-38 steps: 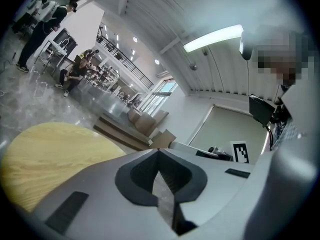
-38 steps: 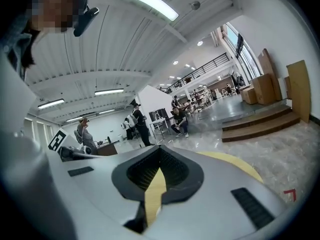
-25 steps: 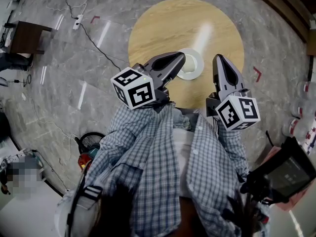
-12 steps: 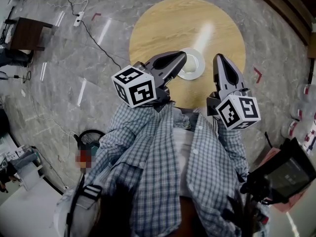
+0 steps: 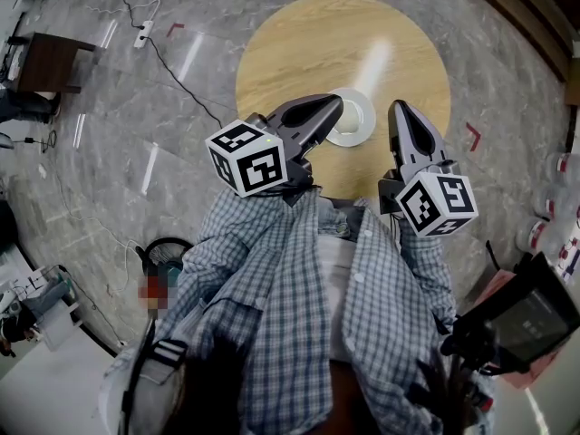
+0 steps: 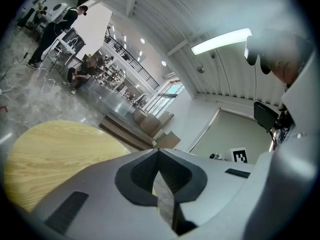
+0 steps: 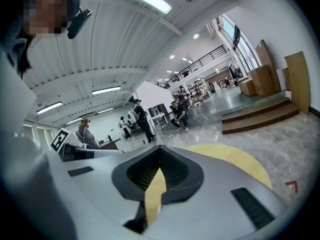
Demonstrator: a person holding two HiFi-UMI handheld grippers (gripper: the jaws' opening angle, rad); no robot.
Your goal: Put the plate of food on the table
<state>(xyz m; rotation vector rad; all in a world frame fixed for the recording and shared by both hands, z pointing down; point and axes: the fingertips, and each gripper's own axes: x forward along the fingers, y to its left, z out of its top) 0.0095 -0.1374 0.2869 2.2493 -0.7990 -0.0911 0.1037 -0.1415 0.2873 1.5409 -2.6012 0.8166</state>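
Note:
A white plate (image 5: 358,120) lies on the round wooden table (image 5: 308,43), near its front edge. My left gripper (image 5: 335,104) reaches over the plate's left rim; whether it touches the plate I cannot tell. In the left gripper view the left gripper (image 6: 159,151) has its jaw tips together with nothing gripped, and the table (image 6: 50,154) shows to the left. My right gripper (image 5: 397,107) hovers over the table to the right of the plate, apart from it. In the right gripper view the right gripper (image 7: 160,168) has its tips together too, with the table (image 7: 235,159) beyond.
A power strip (image 5: 143,39) with a cable lies on the marble floor left of the table, and a dark side table (image 5: 50,66) stands at far left. Red corner marks (image 5: 472,135) are taped on the floor. Wooden steps (image 7: 260,116) and several people (image 7: 140,119) are far behind.

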